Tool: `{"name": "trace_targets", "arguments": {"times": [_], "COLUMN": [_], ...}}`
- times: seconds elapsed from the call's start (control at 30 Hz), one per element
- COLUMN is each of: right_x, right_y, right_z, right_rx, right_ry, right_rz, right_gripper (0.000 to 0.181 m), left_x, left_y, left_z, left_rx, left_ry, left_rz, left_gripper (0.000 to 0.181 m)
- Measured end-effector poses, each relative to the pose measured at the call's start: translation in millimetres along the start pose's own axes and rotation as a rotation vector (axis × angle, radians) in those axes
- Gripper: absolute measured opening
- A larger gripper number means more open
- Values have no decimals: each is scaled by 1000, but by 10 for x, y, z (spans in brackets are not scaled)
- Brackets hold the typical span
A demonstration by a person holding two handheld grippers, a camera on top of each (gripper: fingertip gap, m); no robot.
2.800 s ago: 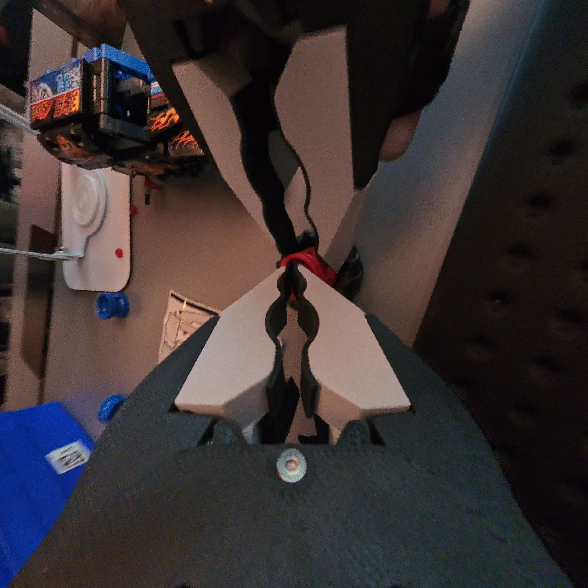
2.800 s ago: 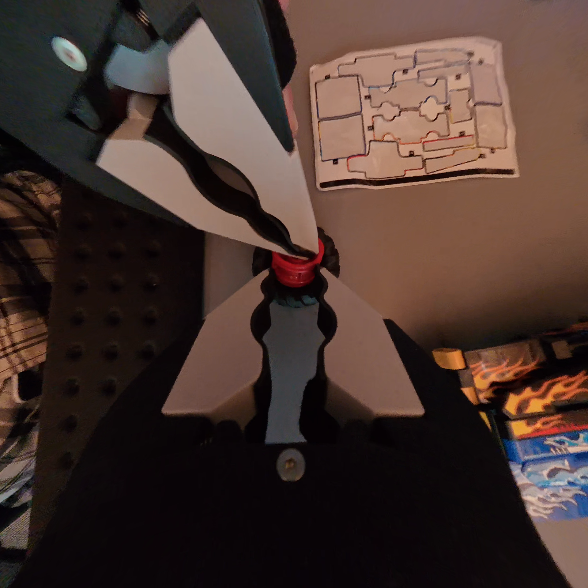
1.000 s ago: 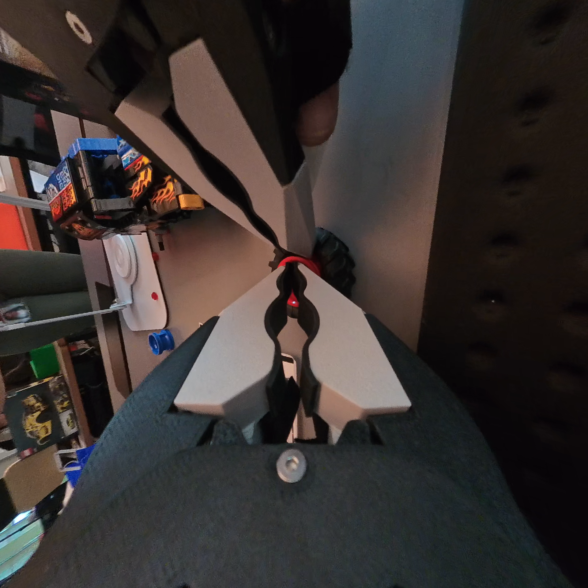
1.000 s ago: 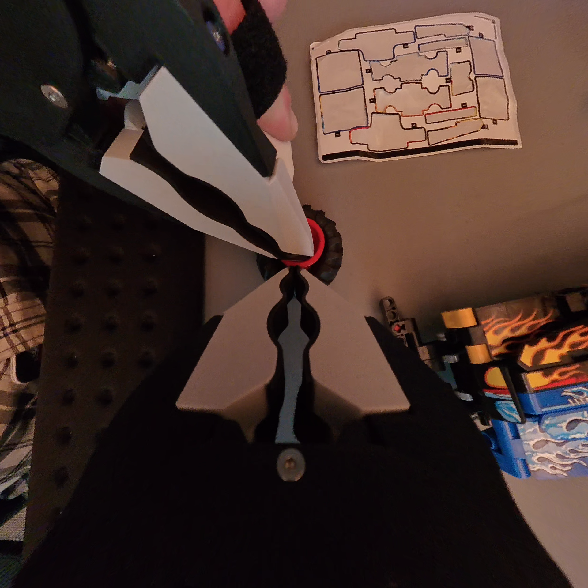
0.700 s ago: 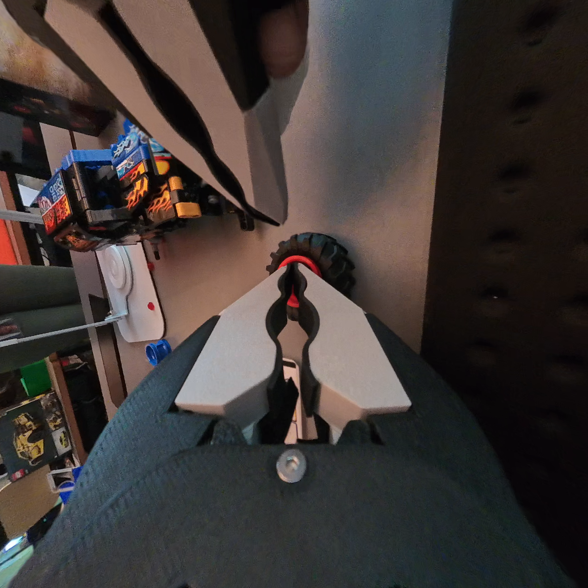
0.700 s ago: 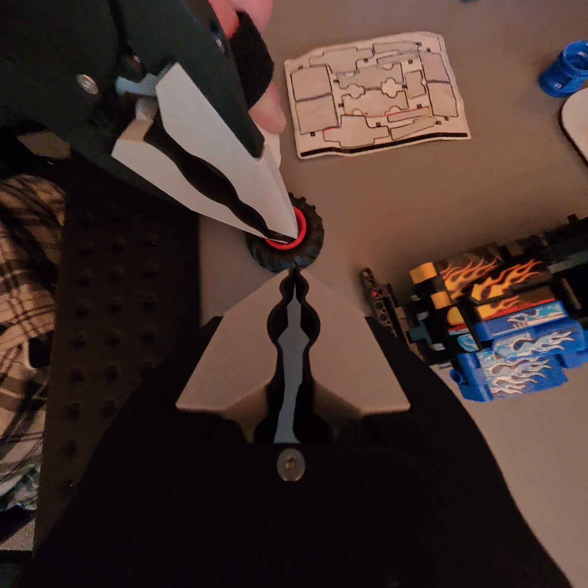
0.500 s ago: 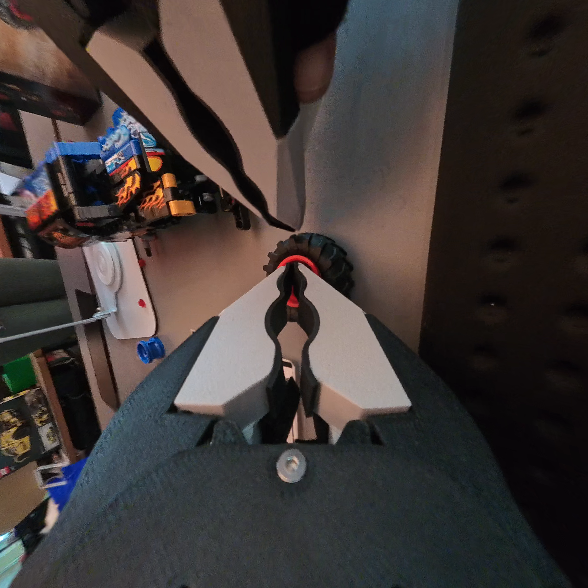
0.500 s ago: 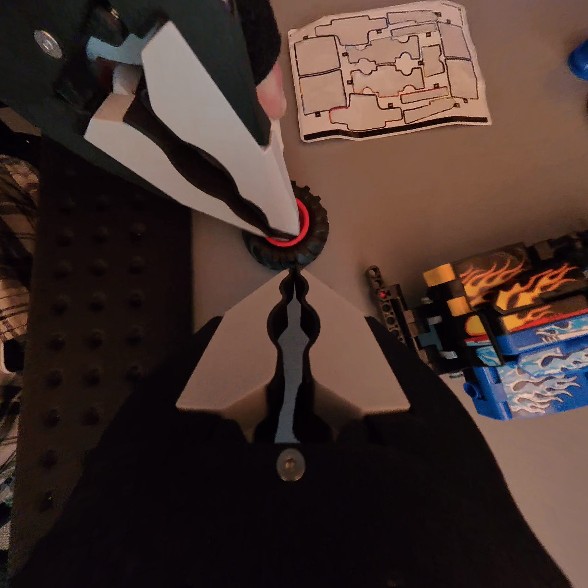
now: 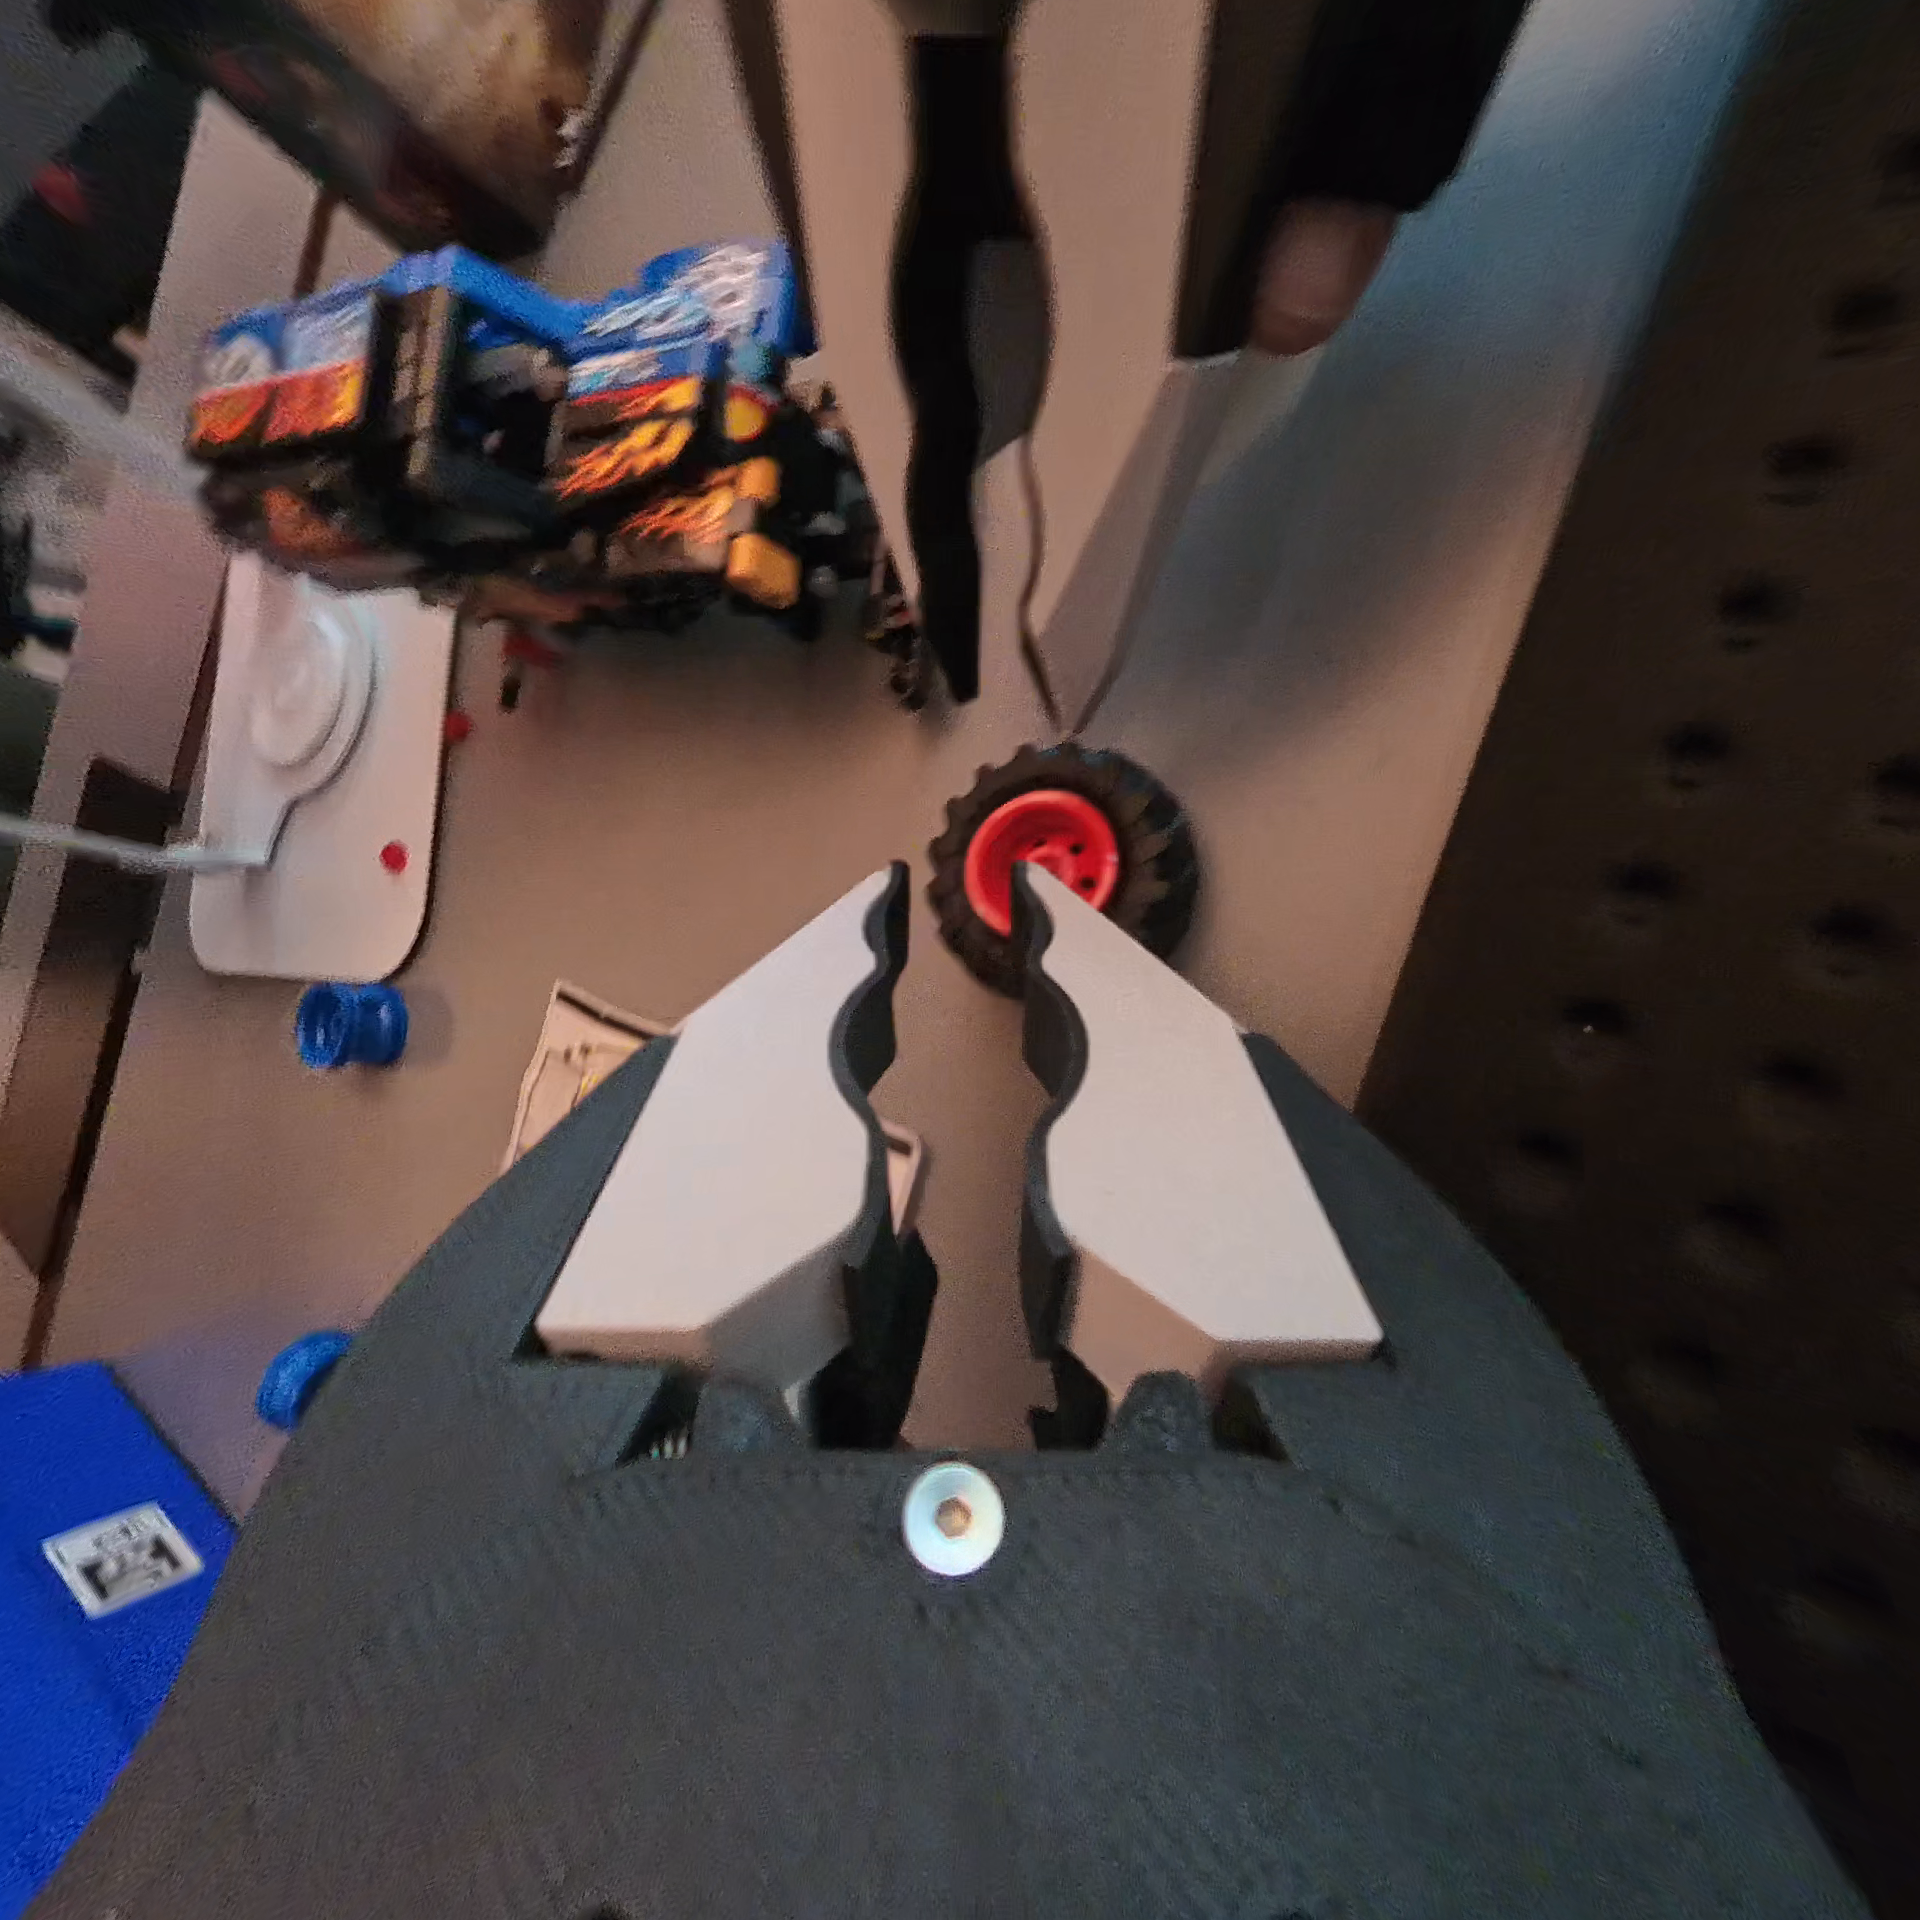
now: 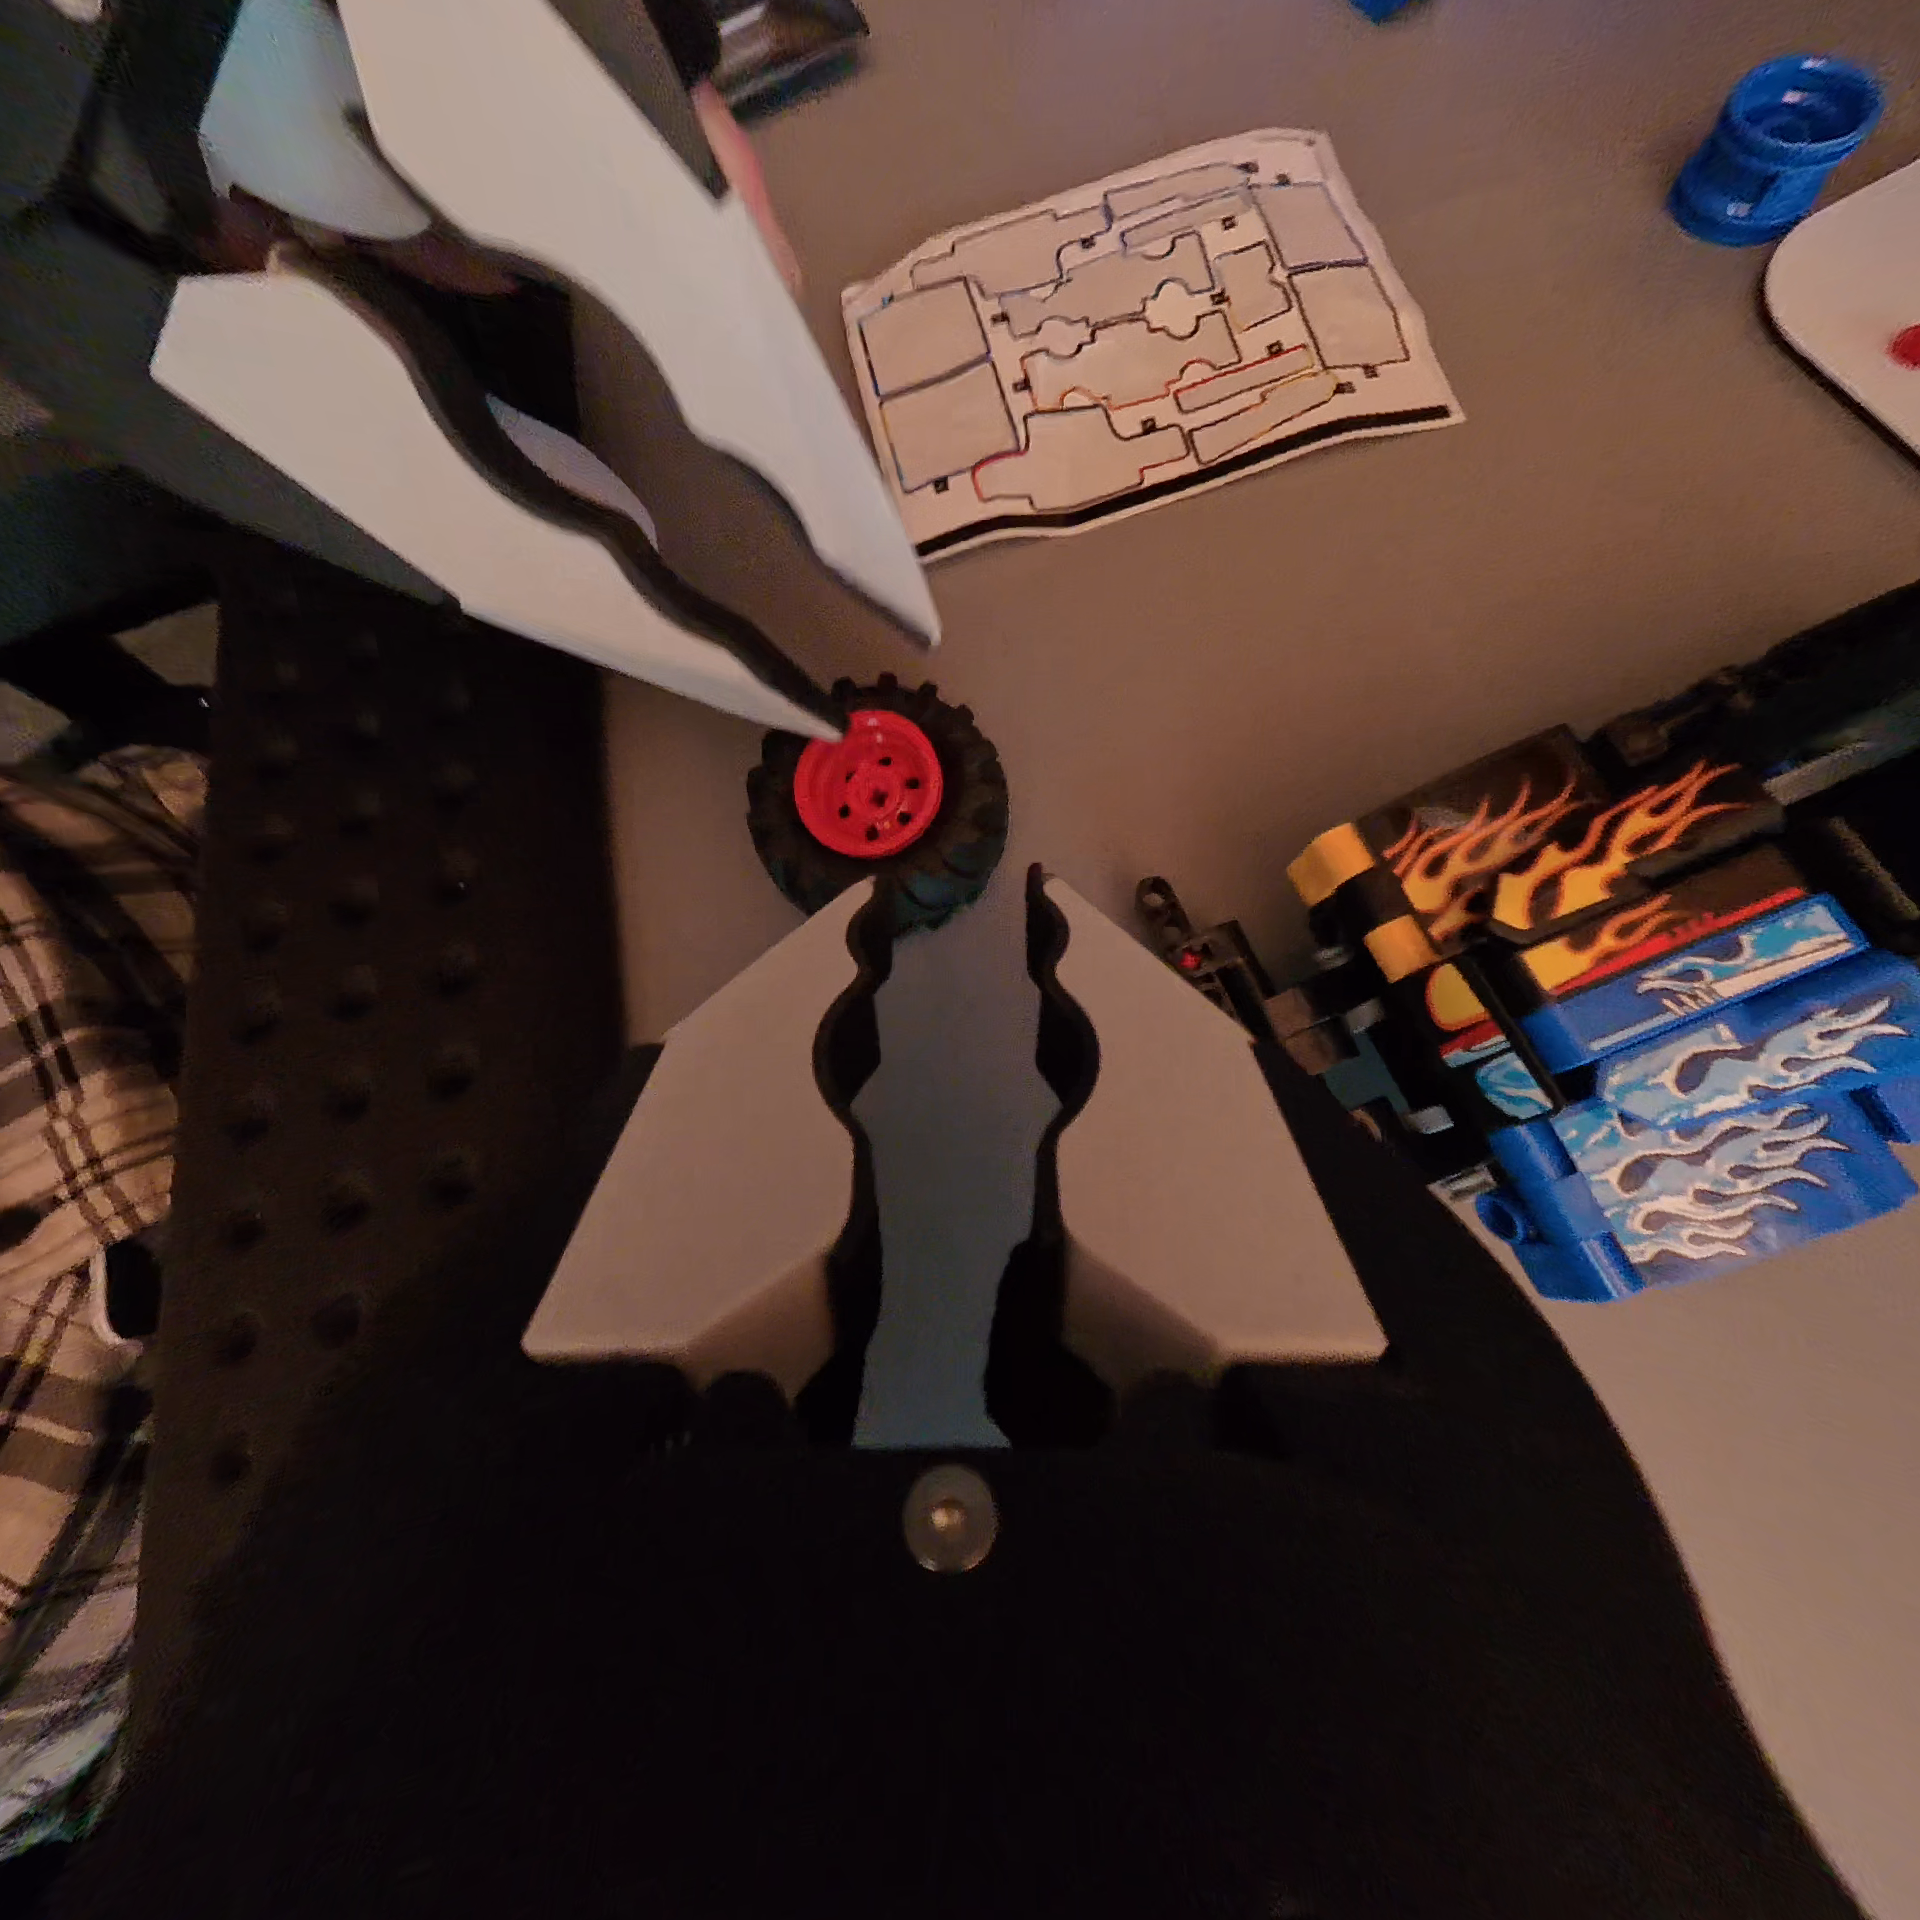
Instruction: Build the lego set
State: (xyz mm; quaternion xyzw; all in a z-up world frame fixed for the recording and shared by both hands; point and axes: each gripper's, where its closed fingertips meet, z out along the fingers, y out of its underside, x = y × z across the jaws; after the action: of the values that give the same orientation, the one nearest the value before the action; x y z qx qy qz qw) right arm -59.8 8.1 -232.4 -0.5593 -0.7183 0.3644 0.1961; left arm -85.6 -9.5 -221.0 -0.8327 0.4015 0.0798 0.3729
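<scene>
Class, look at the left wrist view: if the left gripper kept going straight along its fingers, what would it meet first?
Most likely the red-hubbed wheel lying on the grey table, just ahead of the open left gripper; exact depth is unclear.

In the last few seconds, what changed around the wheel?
The left gripper opened and let go of the wheel, which now lies flat on the table, red hub up. The right gripper also opened. The truck body and sticker sheet stayed put.

Tyre (image 10: 966,831) knobbly rubber – rim (image 10: 869,784) glossy plastic
</scene>
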Motion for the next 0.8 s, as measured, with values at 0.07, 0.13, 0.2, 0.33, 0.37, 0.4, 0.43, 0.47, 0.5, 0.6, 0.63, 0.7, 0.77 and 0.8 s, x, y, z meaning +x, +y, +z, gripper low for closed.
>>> {"name": "trace_targets", "arguments": {"times": [0.07,0.13,0.2,0.33,0.37,0.4,0.43,0.47,0.5,0.6,0.63,0.7,0.77,0.8], "right_x": [1,-23,-88,-133,-137,-141,-146,-152,-162,-184,-179,-231,-315,-282], "right_y": [-30,-11,-23,-25,-25,-24,-22,-21,-20,-20,-21,-26,-58,-30], "right_z": [8,64,102,143,147,148,145,138,129,92,81,47,47,69], "right_rx": [12,-7,-6,-6,-6,-5,-3,-3,-2,5,5,13,40,16], "right_ry": [-9,-16,-48,-84,-88,-90,-93,-96,-94,-51,-25,-34,-63,-40], "right_rz": [27,28,37,70,75,75,73,64,42,-88,-138,-203,-229,-233], "right_gripper": [31,41,40,38,38,38,37,37,36,31,27,0,0,2], "left_x": [-174,-180,-111,14,37,44,47,57,67,178,249,269,290,291], "left_y": [85,206,348,326,326,322,315,304,297,186,84,60,131,157], "left_z": [-83,-75,-2,57,53,44,31,16,-2,-117,-193,-200,-87,-26], "left_rx": [0,-29,-92,-71,-69,-64,-54,-40,-23,68,124,135,83,65], "left_ry": [-33,19,74,116,131,139,149,170,195,358,451,482,463,450], "left_rz": [-85,-172,-219,-227,-237,-243,-254,-275,-299,-405,-457,-475,-464,-472], "left_gripper": [26,29,33,17,15,15,16,16,16,37,49,51,53,52]}}
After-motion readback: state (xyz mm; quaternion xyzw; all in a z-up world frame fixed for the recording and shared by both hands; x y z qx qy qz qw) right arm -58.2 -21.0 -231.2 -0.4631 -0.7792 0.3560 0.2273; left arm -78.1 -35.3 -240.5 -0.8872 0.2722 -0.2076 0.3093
